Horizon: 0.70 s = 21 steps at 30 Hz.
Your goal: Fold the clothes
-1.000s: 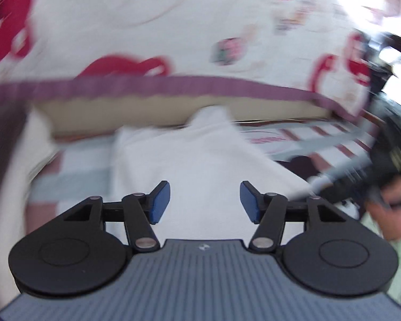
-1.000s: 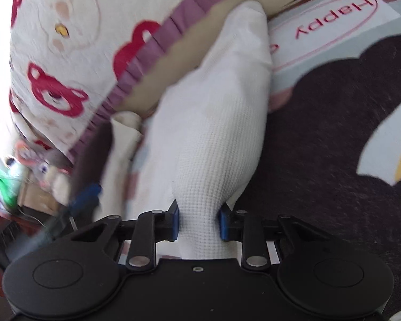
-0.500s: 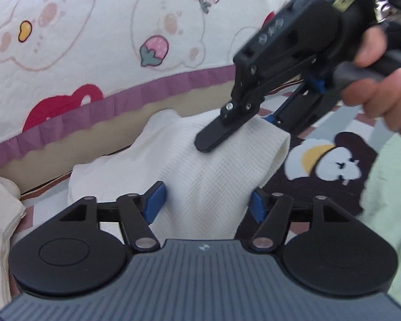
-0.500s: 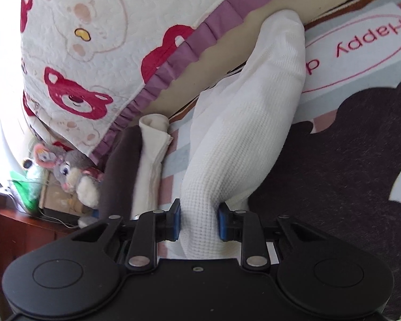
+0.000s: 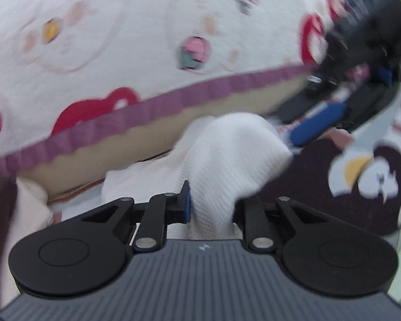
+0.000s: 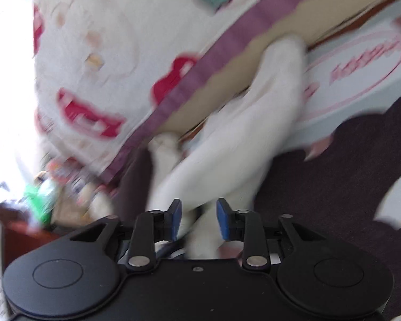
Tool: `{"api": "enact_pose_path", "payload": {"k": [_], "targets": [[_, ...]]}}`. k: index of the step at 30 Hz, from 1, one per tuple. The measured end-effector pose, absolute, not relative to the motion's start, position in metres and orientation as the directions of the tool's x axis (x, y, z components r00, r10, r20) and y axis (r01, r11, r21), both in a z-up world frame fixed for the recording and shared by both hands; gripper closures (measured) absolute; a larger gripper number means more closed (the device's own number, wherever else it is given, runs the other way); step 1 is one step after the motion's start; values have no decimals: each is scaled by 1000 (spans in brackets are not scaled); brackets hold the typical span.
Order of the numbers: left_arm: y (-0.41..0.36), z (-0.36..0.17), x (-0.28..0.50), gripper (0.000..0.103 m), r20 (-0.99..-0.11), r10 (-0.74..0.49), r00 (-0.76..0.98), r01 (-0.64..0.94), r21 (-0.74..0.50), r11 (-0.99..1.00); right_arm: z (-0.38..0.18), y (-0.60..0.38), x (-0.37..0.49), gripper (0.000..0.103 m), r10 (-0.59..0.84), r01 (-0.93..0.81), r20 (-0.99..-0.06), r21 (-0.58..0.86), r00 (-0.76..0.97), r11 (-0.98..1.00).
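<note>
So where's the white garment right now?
The white garment lies mid-frame in both wrist views, on the dark patterned mat just below the purple-trimmed quilt, one end bunched between the left gripper fingers.

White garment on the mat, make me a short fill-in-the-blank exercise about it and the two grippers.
1. The left gripper is closing on the ___ garment.
2. The right gripper's pads are ___ in colour.
3. The quilt has a ___ border.

Missing words: white; blue; purple
</note>
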<state>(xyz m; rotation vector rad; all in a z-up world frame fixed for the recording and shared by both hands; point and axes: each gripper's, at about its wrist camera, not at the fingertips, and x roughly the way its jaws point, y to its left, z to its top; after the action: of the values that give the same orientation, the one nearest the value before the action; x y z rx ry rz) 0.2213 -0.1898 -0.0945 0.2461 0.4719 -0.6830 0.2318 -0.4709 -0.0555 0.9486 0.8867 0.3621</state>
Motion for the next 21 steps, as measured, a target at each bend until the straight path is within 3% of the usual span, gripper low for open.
{"api": "enact_pose_path", "payload": {"k": [1, 2, 6, 16, 18, 21], "targets": [[-183, -94, 225, 85, -495, -549, 674, 645, 31, 764, -55, -480, 236, 37, 599, 131, -506, 820, 621, 557], [-179, -94, 226, 85, -495, -549, 674, 641, 20, 767, -60, -489, 242, 32, 589, 167, -513, 825, 624, 540], [-174, -94, 226, 85, -487, -556, 674, 643, 15, 766, -89, -505, 276, 31, 529, 321, -569, 810, 629, 491], [-169, -98, 223, 85, -476, -599, 644, 668, -31, 743, -151, -486, 384, 31, 528, 381, -638, 765, 561, 520], [-168, -99, 224, 86, -470, -607, 640, 672, -40, 739, -153, -479, 390, 65, 512, 355, -651, 747, 560, 562], [-162, -93, 221, 87, -456, -621, 638, 684, -34, 729, -130, -466, 382, 76, 506, 207, -602, 746, 618, 633]]}}
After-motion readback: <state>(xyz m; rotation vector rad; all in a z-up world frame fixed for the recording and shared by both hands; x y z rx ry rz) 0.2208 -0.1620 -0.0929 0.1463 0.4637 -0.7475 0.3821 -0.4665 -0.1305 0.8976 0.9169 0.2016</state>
